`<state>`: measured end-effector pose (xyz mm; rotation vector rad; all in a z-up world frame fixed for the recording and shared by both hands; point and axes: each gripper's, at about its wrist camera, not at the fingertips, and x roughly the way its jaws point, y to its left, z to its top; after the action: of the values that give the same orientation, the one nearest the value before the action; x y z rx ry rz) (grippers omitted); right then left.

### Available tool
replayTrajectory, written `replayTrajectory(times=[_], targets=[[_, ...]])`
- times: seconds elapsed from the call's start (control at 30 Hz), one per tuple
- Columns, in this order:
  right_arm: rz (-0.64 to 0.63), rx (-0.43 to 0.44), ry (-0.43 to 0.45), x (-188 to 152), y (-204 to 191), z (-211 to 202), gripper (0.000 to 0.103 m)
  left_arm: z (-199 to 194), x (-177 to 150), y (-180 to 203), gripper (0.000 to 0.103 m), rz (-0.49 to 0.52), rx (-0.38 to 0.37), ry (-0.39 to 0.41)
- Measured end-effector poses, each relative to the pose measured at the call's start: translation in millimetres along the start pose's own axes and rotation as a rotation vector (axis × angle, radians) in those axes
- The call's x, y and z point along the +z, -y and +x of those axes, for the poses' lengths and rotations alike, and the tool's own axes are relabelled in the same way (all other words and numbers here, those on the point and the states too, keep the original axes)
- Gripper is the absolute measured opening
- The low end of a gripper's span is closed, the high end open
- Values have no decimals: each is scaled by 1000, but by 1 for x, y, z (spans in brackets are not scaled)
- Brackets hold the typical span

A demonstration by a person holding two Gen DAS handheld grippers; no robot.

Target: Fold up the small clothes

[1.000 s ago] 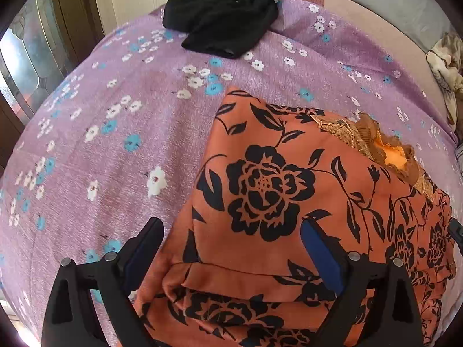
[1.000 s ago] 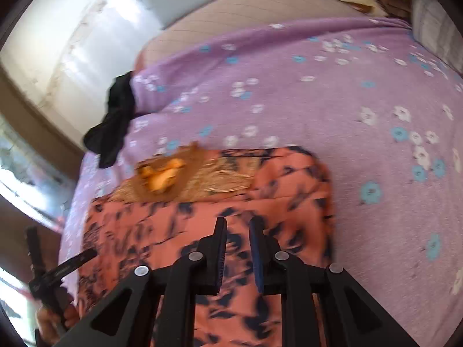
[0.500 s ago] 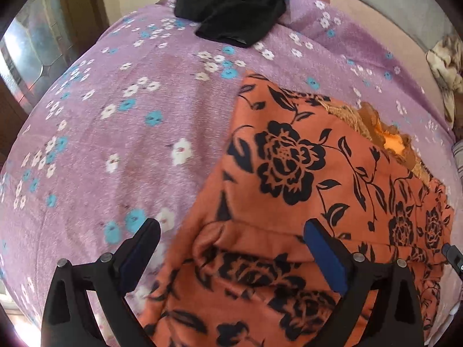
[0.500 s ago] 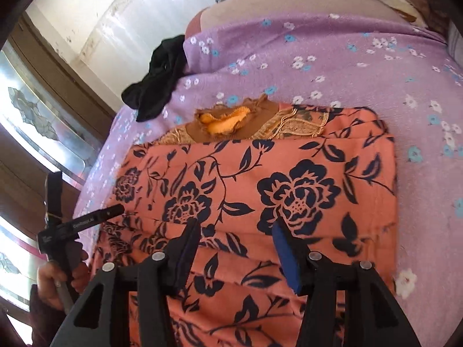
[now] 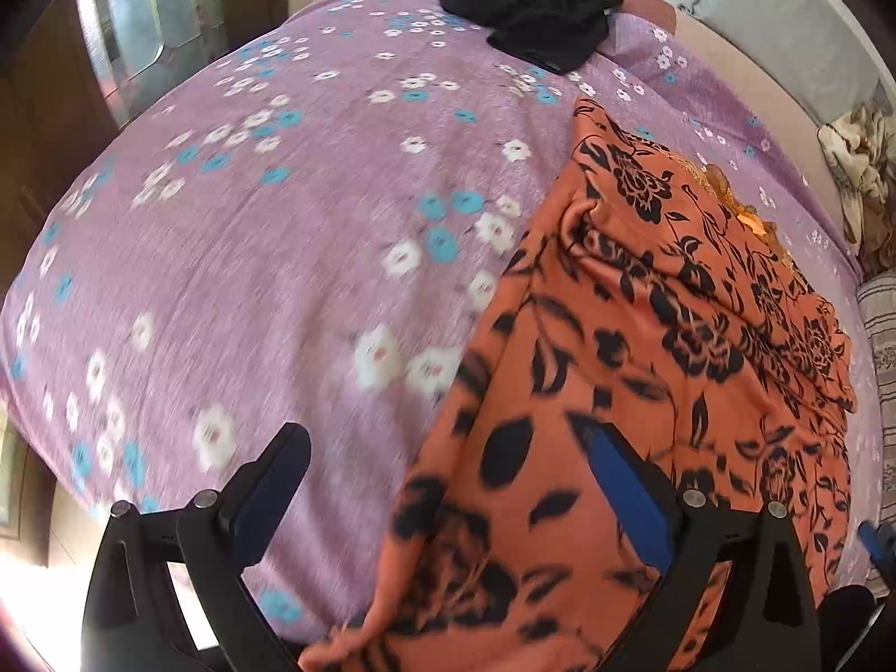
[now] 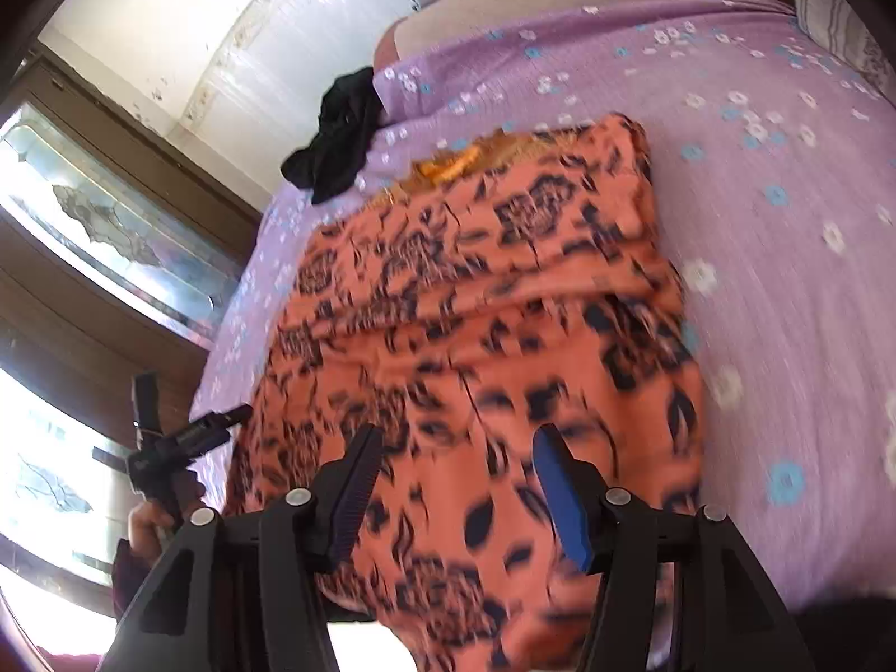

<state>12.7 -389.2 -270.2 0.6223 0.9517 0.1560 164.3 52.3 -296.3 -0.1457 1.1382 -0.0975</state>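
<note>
Nearest the lens in the left wrist view, the left gripper is seen with its fingers spread wide and nothing pressed between them; one finger stands over bare sheet, the other over cloth. In the right wrist view the right gripper is shown with its jaws opening above the cloth, no fabric being pinched by the pads. Beneath both, the orange floral garment is laid folded on the purple flowered bedsheet, its near end draped over the bed's near edge. At its far end an embroidered golden neckline is exposed. Farther on, near the bed's far corner, a crumpled black garment is found, well apart from the orange one. The person's left hand is glimpsed at the bed's side.
</note>
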Motion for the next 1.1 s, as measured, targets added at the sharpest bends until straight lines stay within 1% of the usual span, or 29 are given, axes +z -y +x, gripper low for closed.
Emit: replayTrajectory(times=[0.07,0.13,0.2,0.27,0.3,0.33,0.37,0.43,0.47,0.5,0.53,0.6,0.63,0.7,0.73,0.8,0.87,0.93,1.0,1.07,1.1], targets=[[34,-34,-45,-15,6,-6,62,-6,-12,-8,99,-31,-15,-11],[76,-70,-81,-29,16,-10,62,-11,-22,-15,98,-65,-55,-35],[108,-108,-102,-41,27,-13,62,-12,-31,-17,91,-69,-84,-65],[140,-142,-100,-49,40,-13,62,-11,-38,-17,77,-56,-71,-98],[159,-152,-104,-51,46,-11,62,-9,-42,-16,74,-58,-69,-120],[181,-159,-110,-53,52,-9,62,-7,-44,-16,69,-65,-74,-139],[205,-160,-116,-56,58,-4,62,-5,-47,-17,68,-75,-81,-160],[237,-133,-136,-61,64,10,63,-6,-50,-18,68,-81,-76,-169],[238,-133,-131,-63,62,15,64,-7,-52,-17,69,-80,-72,-178],[214,-151,-116,-65,56,16,65,-8,-54,-18,69,-83,-69,-190],[180,-140,-118,-65,47,17,65,-10,-59,-21,69,-89,-68,-203],[149,-44,-149,-63,33,21,65,-11,-63,-26,69,-105,-71,-221],[136,-17,-163,-63,27,22,65,-11,-65,-29,69,-117,-74,-227],[86,-54,-167,-60,16,24,65,-16,-69,-40,69,-145,-67,-234],[80,-66,-170,-59,16,26,65,-22,-71,-45,69,-151,-52,-219],[114,-74,-195,-61,25,31,65,-35,-74,-57,69,-145,3,-189],[118,-67,-205,-64,30,34,65,-38,-75,-65,73,-143,20,-195],[77,-70,-213,-67,27,34,66,-31,-77,-73,74,-132,20,-244],[45,-73,-223,-69,22,37,67,-18,-83,-65,74,-92,10,-288],[30,-50,-215,-73,17,38,67,-14,-91,-60,74,-77,-36,-310],[17,-31,-209,-75,15,38,64,-14,-95,-58,74,-66,-41,-307]])
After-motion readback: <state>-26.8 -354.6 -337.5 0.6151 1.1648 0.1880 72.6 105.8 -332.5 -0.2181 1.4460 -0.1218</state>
